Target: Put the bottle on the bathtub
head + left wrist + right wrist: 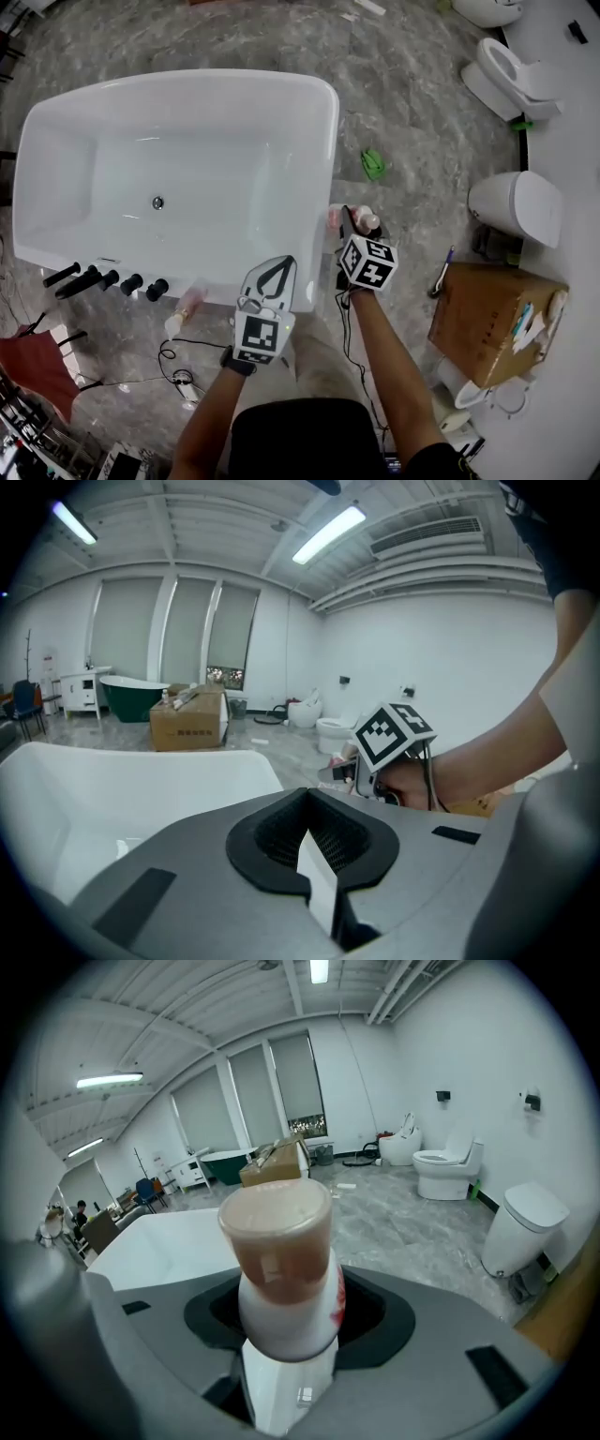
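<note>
A white bottle point(284, 1283) with a pinkish-brown cap stands between the jaws of my right gripper point(281, 1358), which is shut on its body. In the head view that bottle point(367, 222) and right gripper point(360, 242) hover over the floor just off the near right corner of the white bathtub point(319, 94). My left gripper point(272, 286) sits lower, by the tub's near rim, jaws together and holding nothing. In the left gripper view the left gripper point(317, 878) points across the tub point(112, 789), with the right gripper's marker cube point(392, 733) ahead.
Black tap handles point(105, 279) line the tub's near left rim. Another small bottle point(184, 312) lies below the rim by the floor. A green object point(373, 163), toilets point(511, 73), a cardboard box point(492, 319) and cables point(178, 375) are on the floor around.
</note>
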Motion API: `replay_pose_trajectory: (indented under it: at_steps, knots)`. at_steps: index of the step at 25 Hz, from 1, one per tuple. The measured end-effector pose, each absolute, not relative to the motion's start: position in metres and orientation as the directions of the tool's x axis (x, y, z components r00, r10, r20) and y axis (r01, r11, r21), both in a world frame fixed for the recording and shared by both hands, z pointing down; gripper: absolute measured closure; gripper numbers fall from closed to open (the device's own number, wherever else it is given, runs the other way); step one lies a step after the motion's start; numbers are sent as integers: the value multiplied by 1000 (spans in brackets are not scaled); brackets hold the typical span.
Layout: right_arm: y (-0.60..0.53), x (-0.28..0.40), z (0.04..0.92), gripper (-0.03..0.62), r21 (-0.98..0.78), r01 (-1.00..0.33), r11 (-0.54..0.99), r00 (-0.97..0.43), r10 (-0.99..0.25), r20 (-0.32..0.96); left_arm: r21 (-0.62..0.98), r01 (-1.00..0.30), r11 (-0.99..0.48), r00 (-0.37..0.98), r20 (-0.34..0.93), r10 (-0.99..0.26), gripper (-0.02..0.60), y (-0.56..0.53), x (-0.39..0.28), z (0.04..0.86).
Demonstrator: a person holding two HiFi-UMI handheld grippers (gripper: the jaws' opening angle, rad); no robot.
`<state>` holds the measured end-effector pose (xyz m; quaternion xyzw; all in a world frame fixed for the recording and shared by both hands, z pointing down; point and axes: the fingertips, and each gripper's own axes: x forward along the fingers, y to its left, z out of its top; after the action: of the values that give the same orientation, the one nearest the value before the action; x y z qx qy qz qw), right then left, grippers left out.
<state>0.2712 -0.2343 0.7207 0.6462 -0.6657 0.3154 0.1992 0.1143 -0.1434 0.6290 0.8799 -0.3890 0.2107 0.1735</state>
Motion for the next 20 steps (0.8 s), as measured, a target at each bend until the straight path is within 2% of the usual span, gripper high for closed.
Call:
replay_pose_trajectory:
  at_steps: [7,14,20]
  knots:
    - [-281,275,747,379,-135,-990,-44,-60,-731,680,200,-812,-548,565,503,-654,565,-172,100,643]
    - [-330,272,737,378,-99,-993,-63,-10,-795,607,201,-828,-524,543,520,-659,565,-180,81,658]
    - [-345,255,759,376,-25,-999,-22,2,-790,613,206,-827,-523,542,540,-644,565,-179,73,672]
